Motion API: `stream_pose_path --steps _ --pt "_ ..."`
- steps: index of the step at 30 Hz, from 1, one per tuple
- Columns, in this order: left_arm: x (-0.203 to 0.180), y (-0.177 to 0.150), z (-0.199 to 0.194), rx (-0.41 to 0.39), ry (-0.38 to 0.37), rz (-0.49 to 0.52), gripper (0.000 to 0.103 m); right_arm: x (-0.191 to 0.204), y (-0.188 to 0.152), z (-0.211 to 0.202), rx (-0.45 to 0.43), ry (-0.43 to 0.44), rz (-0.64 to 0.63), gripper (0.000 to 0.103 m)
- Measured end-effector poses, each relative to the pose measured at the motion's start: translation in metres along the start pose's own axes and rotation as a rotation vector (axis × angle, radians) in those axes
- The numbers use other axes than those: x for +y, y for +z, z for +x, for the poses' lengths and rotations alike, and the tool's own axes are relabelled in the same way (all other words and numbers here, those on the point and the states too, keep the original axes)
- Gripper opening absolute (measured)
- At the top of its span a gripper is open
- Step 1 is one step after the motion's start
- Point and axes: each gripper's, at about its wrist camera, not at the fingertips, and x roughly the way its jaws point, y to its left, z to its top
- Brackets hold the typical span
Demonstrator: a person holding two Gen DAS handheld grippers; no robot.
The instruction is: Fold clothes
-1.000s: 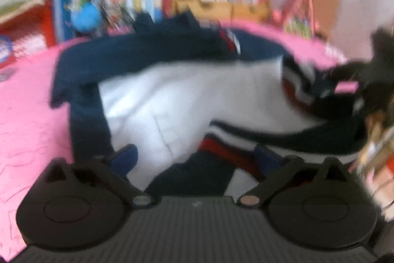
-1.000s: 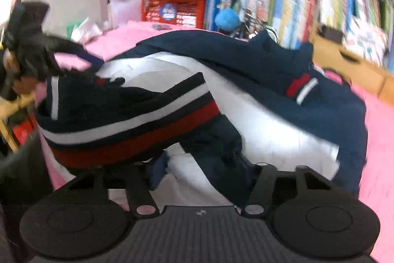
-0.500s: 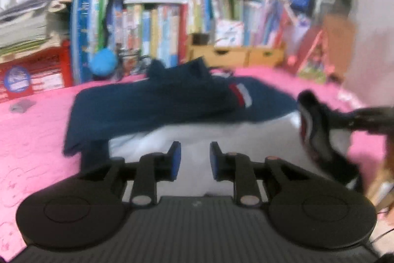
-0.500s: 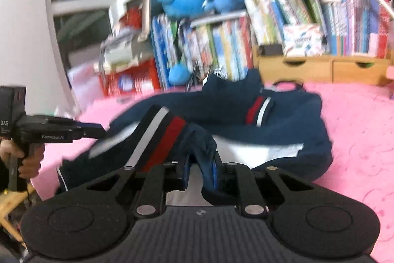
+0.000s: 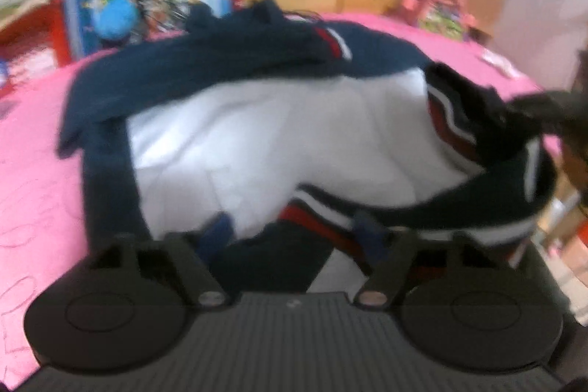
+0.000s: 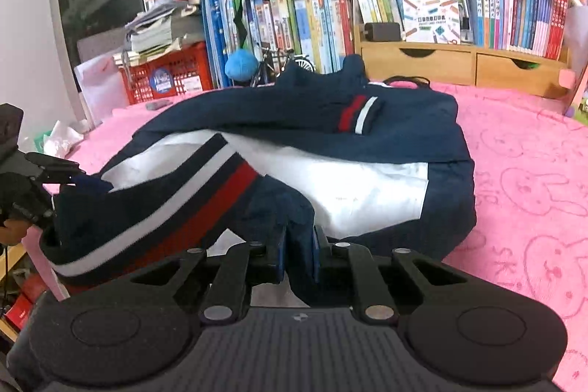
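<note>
My right gripper (image 6: 298, 247) is clamped on a navy fold of the jacket (image 6: 367, 131), its jaws having just closed on the cloth. My left gripper (image 5: 294, 237), which has just opened a little, stands apart around the striped hem (image 5: 323, 223); whether its pads press is too blurred to tell. The jacket lies ahead on the pink counter (image 6: 522, 179), long axis across my view, so the hem folds forward toward the far edge.

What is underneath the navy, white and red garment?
The garment lies on a pink cover printed with rabbit outlines, which shows all around it. Whatever is directly beneath the fabric is hidden. The right gripper pinches a navy fold near the striped hem.
</note>
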Motion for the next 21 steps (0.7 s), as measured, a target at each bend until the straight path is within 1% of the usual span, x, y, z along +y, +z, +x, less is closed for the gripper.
stream_pose_path --steps 1,2,3,4,5,6,7,8,9,10,11,12,13,14,15,17,18,19,21 --pt "-0.003 0.001 -0.004 -0.014 0.034 -0.006 0.031 0.000 0.000 -0.001 -0.002 0.002 0.001 0.015" --pt "-0.003 0.004 -0.008 -0.032 0.048 -0.020 0.019 -0.002 0.002 -0.004 -0.010 0.007 0.005 0.015" --pt "-0.001 0.007 -0.014 -0.051 0.052 -0.037 0.019 -0.003 0.004 -0.007 -0.022 0.011 0.009 0.014" --pt "0.002 0.010 -0.020 -0.078 0.062 -0.057 0.011 -0.003 0.006 -0.011 -0.034 0.011 0.011 0.014" --pt "0.006 0.014 -0.028 -0.115 0.082 -0.078 0.006 -0.004 0.009 -0.015 -0.048 0.009 0.010 0.014" --pt "0.012 0.018 -0.036 -0.148 0.095 -0.096 0.007 -0.005 0.012 -0.019 -0.063 0.003 0.006 0.014" --pt "0.018 0.022 -0.041 -0.167 0.092 -0.108 0.007 -0.006 0.015 -0.023 -0.079 -0.003 0.002 0.014" --pt "0.024 0.024 -0.043 -0.175 0.077 -0.114 0.008 -0.007 0.018 -0.025 -0.089 -0.007 -0.002 0.014" --pt "0.028 0.024 -0.042 -0.156 0.042 -0.110 0.008 -0.008 0.020 -0.025 -0.090 -0.004 -0.010 0.014" --pt "0.031 0.024 -0.040 -0.127 0.001 -0.101 0.013 -0.008 0.022 -0.024 -0.079 0.010 -0.028 0.016" --pt "0.035 0.023 -0.038 -0.098 -0.040 -0.092 0.025 -0.007 0.025 -0.021 -0.057 0.033 -0.047 0.018" --pt "0.034 0.021 -0.034 -0.068 -0.070 -0.074 0.033 -0.006 0.026 -0.018 -0.032 0.066 -0.068 0.029" --pt "0.032 0.017 -0.029 -0.038 -0.096 -0.050 0.052 -0.003 0.027 -0.013 -0.009 0.099 -0.096 0.041" --pt "0.030 0.014 -0.024 -0.011 -0.109 -0.024 0.074 0.001 0.028 -0.009 0.006 0.121 -0.125 0.067" --pt "0.027 0.012 -0.018 0.008 -0.110 0.002 0.079 0.005 0.029 -0.005 0.021 0.143 -0.155 0.083" --pt "0.023 0.008 -0.006 0.045 -0.117 0.032 0.081 0.012 0.031 0.007 0.049 0.150 -0.209 0.090" --pt "0.021 0.006 0.000 0.057 -0.120 0.036 0.082 0.015 0.032 0.014 0.062 0.147 -0.235 0.096" --pt "0.019 0.005 0.005 0.066 -0.123 0.035 0.083 0.017 0.033 0.020 0.078 0.146 -0.251 0.098" --pt "0.011 0.003 0.005 0.056 -0.114 0.047 0.074 0.016 0.032 0.036 0.139 0.171 -0.223 0.097"
